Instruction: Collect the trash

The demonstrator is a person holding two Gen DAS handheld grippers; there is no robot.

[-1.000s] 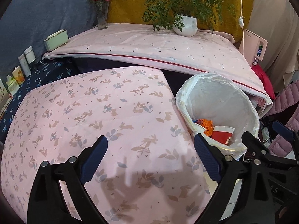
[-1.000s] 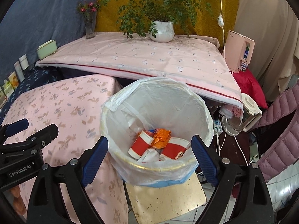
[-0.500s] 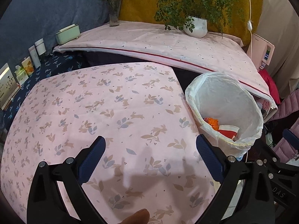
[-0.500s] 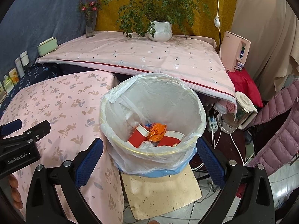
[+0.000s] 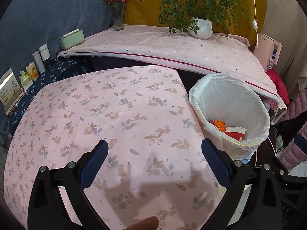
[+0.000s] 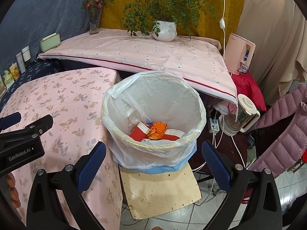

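A trash bin with a white plastic liner stands on the floor beside the pink leaf-print table. Inside lie red paper cups and a crumpled orange wrapper. My right gripper is open and empty, in front of the bin's near side. My left gripper is open and empty, above the pink table. In the left wrist view the bin is at the right, with a red cup and the orange wrapper inside.
A higher pink-covered table behind holds a potted plant, a flower vase and a green box. Small cartons line the left. A pink appliance, kettle, cables and a purple jacket crowd the right. Cardboard lies under the bin.
Both grippers have pulled back and risen: the bin and table look farther and smaller. Both stay open and empty.
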